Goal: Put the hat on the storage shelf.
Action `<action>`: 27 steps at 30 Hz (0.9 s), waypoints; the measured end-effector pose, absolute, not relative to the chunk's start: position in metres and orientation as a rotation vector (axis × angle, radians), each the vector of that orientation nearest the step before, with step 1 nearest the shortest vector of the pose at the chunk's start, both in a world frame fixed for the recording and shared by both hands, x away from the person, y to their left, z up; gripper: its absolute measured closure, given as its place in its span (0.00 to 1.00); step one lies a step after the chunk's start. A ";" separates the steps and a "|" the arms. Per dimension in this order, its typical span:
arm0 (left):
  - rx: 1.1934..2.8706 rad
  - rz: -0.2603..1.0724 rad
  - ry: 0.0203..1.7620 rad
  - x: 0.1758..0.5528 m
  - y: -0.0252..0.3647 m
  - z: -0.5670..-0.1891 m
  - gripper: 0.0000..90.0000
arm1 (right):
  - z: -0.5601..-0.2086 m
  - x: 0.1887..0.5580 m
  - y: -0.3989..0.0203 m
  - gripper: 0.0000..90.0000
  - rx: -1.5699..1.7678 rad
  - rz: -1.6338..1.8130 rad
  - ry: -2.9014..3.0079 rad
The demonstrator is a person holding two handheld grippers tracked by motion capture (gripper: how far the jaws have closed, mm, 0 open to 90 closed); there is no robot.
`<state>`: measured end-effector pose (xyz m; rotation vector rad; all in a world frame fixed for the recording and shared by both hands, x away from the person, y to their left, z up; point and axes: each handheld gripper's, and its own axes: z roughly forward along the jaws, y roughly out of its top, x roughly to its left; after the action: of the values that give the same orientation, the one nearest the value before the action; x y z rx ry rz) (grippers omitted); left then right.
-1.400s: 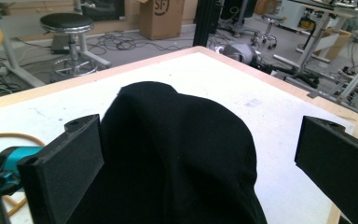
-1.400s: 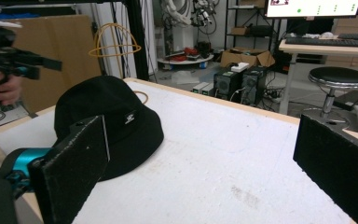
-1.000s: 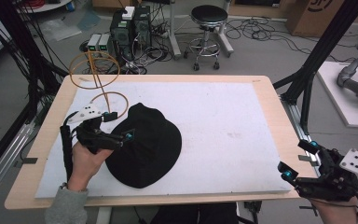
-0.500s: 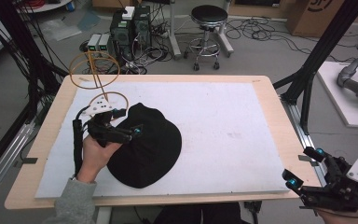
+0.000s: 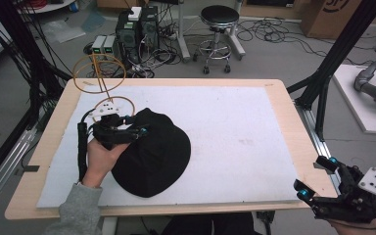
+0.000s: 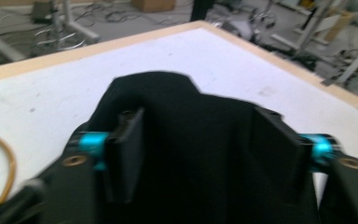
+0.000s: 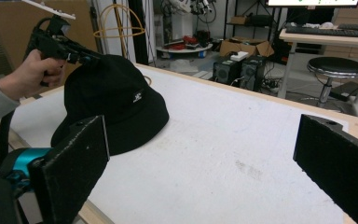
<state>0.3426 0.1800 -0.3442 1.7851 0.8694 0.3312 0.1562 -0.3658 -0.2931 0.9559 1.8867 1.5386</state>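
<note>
A black bucket hat [image 5: 156, 156] lies crown up on the white mat [image 5: 235, 122], left of the middle. My left gripper [image 5: 138, 128] reaches in from the left at the hat's crown. Its jaws have just been closing, and in the left gripper view the left gripper [image 6: 200, 144] has the crown fabric [image 6: 196, 107] bunched between both pads. The right gripper view shows that left gripper [image 7: 81, 56] at the top of the hat [image 7: 112, 98]. My right gripper [image 5: 313, 175] hovers off the table's front right corner. In its own view the right gripper [image 7: 205, 158] stands wide open with nothing between its fingers.
A gold wire stand [image 5: 99, 73] with a ring base [image 5: 115, 105] rises at the table's back left, just behind my left hand. A black frame post [image 5: 323, 88] flanks the right edge. A stool [image 5: 220, 19] and computer boxes [image 5: 137, 27] stand on the floor beyond.
My left gripper has moved right from the hat's left brim onto its crown, and its jaws have narrowed around the fabric. The right gripper has stayed about where it was.
</note>
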 end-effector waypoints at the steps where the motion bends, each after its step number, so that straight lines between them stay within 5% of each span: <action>1: 1.789 0.330 0.873 0.343 0.180 -0.345 0.48 | -0.294 0.157 -0.365 0.03 0.956 1.537 1.890; 12: 1.824 0.326 0.867 0.341 0.178 -0.350 0.95 | -0.295 0.162 -0.366 0.03 0.954 1.543 1.896; 27: 1.794 0.376 0.865 0.327 0.195 -0.330 0.98 | -0.298 0.179 -0.353 0.03 0.931 1.559 1.933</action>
<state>0.3267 0.1946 -0.3302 1.7935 0.8655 0.3761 0.1788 -0.3531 -0.2977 0.9311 1.9326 1.5594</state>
